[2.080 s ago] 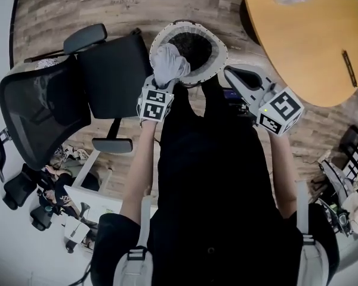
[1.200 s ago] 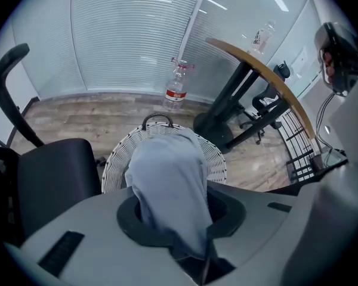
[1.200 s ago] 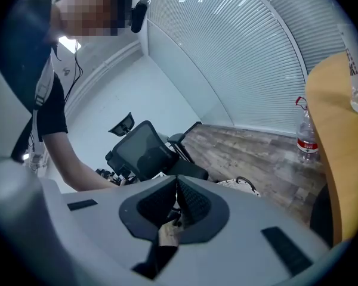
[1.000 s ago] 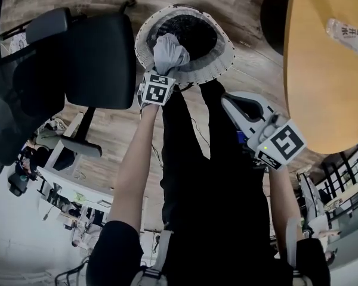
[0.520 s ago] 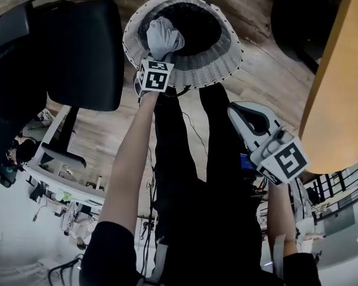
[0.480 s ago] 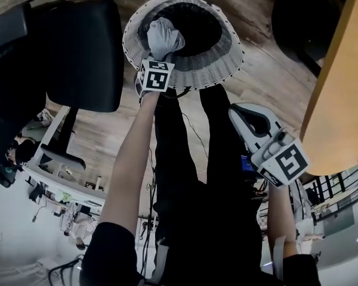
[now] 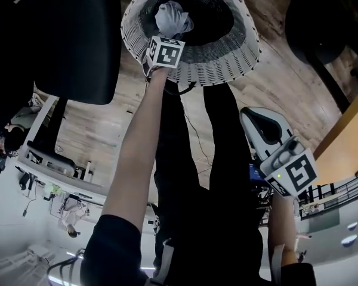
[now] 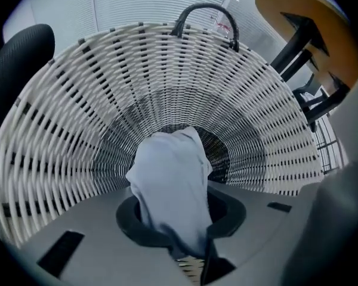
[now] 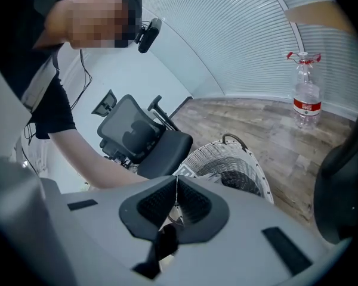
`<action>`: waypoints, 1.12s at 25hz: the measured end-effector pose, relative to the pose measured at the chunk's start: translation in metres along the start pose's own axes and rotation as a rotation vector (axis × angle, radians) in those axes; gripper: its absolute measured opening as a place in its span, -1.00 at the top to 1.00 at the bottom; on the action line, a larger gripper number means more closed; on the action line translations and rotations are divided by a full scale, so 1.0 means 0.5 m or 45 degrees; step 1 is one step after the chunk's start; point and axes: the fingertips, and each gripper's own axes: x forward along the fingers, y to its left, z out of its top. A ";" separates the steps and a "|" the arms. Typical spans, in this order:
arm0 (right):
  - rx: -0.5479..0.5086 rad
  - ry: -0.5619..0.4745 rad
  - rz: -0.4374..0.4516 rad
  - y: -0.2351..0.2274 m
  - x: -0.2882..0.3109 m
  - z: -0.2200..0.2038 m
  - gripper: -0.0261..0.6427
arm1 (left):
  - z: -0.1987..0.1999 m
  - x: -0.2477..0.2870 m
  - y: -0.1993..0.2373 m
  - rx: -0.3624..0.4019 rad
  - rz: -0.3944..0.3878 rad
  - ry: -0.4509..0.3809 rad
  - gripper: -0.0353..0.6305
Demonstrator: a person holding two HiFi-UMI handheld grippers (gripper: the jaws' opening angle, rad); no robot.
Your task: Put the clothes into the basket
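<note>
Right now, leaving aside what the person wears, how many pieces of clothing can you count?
1: a pale grey cloth clamped in the left hand-held gripper, within the white basket. More could lie hidden on its dark bottom.

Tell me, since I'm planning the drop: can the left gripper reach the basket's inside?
Probably yes: the left gripper, shut on the grey cloth, points into the basket through its open mouth, nothing in between.

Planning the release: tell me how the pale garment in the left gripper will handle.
Probably floppy: the pale garment bunches and droops from the left gripper. Likely light, since one pinch carries it. It should slump, not roll.
</note>
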 end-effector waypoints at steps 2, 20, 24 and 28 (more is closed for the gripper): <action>0.006 0.017 0.005 -0.003 0.013 -0.014 0.87 | 0.002 0.022 0.005 0.000 -0.003 -0.004 0.55; 0.075 0.041 0.020 -0.037 0.091 -0.071 0.87 | 0.012 0.160 0.071 -0.011 0.024 0.037 0.54; 0.084 0.052 0.021 -0.037 0.105 -0.087 0.87 | 0.009 0.182 0.072 0.018 0.022 0.069 0.54; 0.081 0.049 0.029 -0.036 0.116 -0.089 0.87 | -0.007 0.194 0.074 0.030 0.028 0.111 0.54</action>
